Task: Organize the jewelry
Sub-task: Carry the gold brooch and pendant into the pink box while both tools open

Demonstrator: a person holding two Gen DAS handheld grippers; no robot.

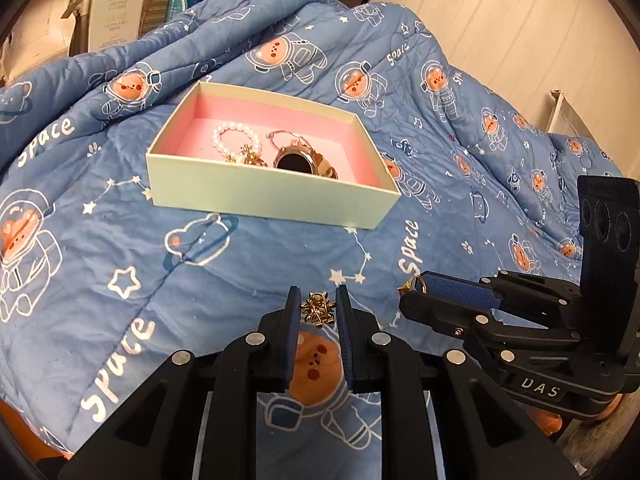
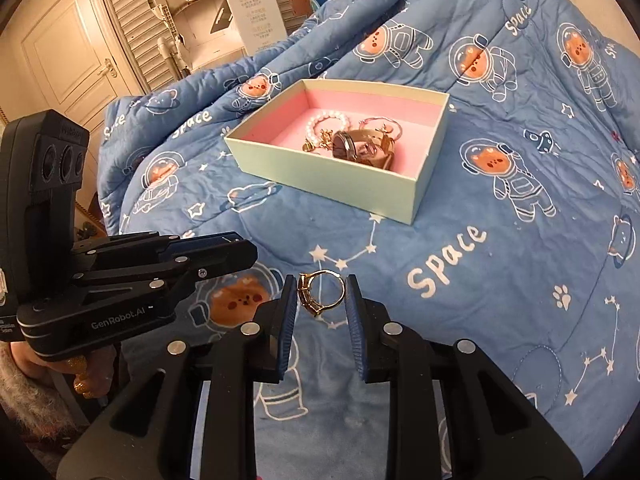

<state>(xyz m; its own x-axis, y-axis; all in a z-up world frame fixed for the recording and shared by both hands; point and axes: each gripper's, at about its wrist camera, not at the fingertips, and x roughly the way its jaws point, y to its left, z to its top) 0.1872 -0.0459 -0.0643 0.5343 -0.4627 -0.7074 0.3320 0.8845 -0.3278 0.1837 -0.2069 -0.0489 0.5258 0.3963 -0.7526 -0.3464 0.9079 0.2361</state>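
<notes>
On the blue quilt sits an open box holding a pearl bracelet and watch. Nearer, the left tongs pinch a small gold brooch; the right tongs seem to clamp a gold ring.

A blue quilt printed with astronaut bears, stars and the word "space" covers the bed and fills most of both views, rumpled into folds toward its far side. Beyond the quilt's far left edge stands a cream panelled door with a metal handle. Just right of the door, slatted louvre panels run upward. Between those slats and the quilt stands a tall white carton with printed text. Past the quilt's right edge lies pale wood-grain flooring. The light is warm and indoor.
</notes>
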